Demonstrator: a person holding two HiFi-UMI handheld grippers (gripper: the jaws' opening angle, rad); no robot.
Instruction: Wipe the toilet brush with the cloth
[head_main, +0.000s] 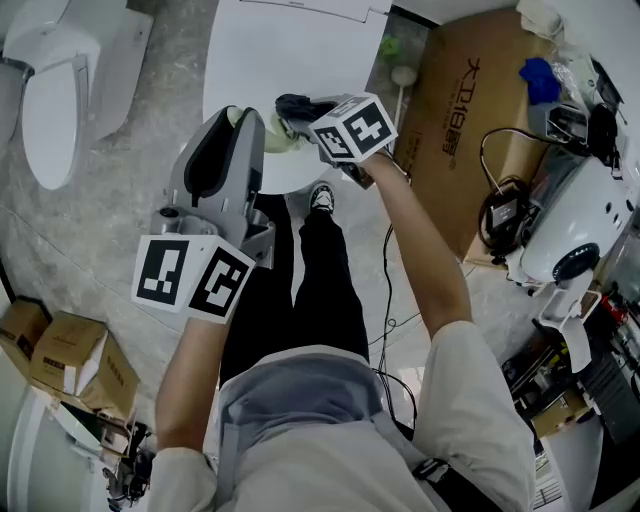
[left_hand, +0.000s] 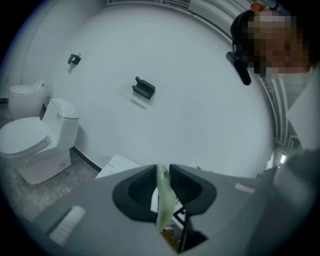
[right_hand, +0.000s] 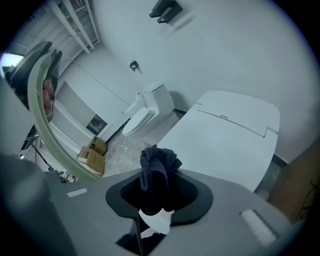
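Centrally, left gripper (head_main: 245, 118) (left_hand: 162, 171) pinches the pale green toilet brush (head_main: 275, 138) (left_hand: 164, 202) (right_hand: 36, 105) edge-on, just beside right gripper (head_main: 305, 112) (right_hand: 159, 182), which is clamped on a dark cloth (head_main: 292, 103) (right_hand: 159, 160). Brush long axis: a curved band running top to bottom at the right gripper view's left. Margins: bare white toilet lid (head_main: 290, 50) far, grey floor (head_main: 165, 80) left, large cardboard box (head_main: 465, 110) crowding right.

Bathroom mock-up used as test room: toilet (head_main: 50, 90) on grey stone floor (head_main: 110, 230), bare white wall (left_hand: 190, 110), cardboard box (head_main: 465, 130), cables (head_main: 505, 212), small boxes (head_main: 70, 360).
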